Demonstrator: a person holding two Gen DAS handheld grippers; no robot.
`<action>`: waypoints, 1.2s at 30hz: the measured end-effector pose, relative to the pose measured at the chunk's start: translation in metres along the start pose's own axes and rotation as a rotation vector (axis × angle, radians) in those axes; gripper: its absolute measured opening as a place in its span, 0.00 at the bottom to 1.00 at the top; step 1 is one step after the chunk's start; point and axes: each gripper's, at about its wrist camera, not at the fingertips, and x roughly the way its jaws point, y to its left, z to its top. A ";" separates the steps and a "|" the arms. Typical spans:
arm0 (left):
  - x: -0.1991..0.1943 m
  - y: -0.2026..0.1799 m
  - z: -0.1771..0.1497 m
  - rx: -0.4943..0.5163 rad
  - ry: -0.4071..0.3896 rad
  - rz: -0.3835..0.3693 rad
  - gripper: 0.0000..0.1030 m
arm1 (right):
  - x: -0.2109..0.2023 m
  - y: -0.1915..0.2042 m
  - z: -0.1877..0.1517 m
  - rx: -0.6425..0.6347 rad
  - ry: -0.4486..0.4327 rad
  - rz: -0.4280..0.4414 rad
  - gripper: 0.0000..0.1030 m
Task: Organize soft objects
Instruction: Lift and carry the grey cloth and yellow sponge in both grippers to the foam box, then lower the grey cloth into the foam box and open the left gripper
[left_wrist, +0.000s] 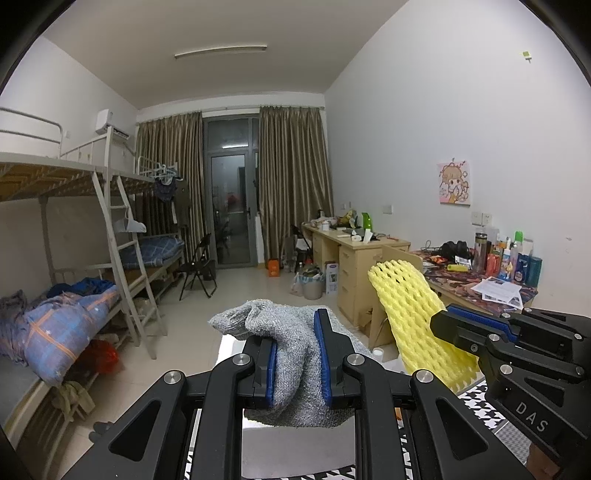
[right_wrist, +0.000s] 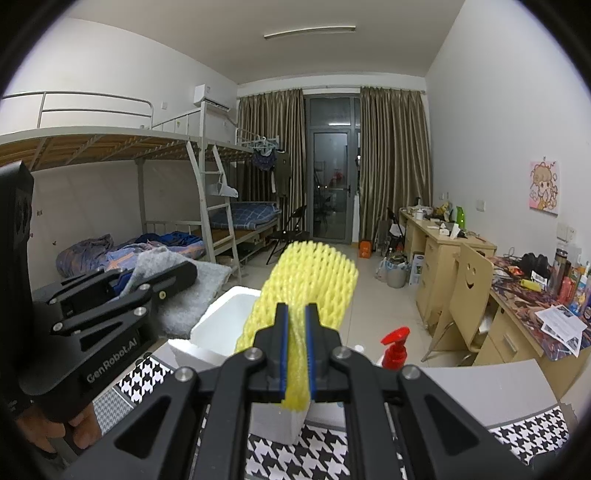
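My left gripper (left_wrist: 295, 334) is shut on a grey knitted cloth (left_wrist: 291, 354), which bulges out ahead of the blue pads and hangs below them. My right gripper (right_wrist: 296, 314) is shut on a yellow foam net sleeve (right_wrist: 314, 280) that sticks up and forward between its pads. In the left wrist view the right gripper (left_wrist: 439, 323) reaches in from the right with the yellow sleeve (left_wrist: 410, 317). In the right wrist view the left gripper (right_wrist: 184, 271) comes in from the left with the grey cloth (right_wrist: 192, 295). Both are held above a white foam box (right_wrist: 218, 328).
A black-and-white houndstooth cloth (right_wrist: 314, 454) covers the table below. A red pump bottle (right_wrist: 395, 347) stands right of the box. Bunk beds (left_wrist: 92, 229) line the left wall; desks (left_wrist: 354, 254) and a wooden chair (right_wrist: 469, 295) line the right. A hand (right_wrist: 74, 424) holds the left gripper.
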 end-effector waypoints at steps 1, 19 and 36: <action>0.002 0.000 0.000 0.001 0.004 -0.001 0.19 | 0.003 0.001 0.000 -0.003 0.002 0.002 0.11; 0.046 0.007 -0.001 -0.026 0.076 -0.023 0.19 | 0.034 0.002 0.001 0.019 0.065 0.002 0.11; 0.091 0.013 -0.012 -0.042 0.179 -0.035 0.19 | 0.045 0.004 0.001 0.016 0.100 -0.013 0.11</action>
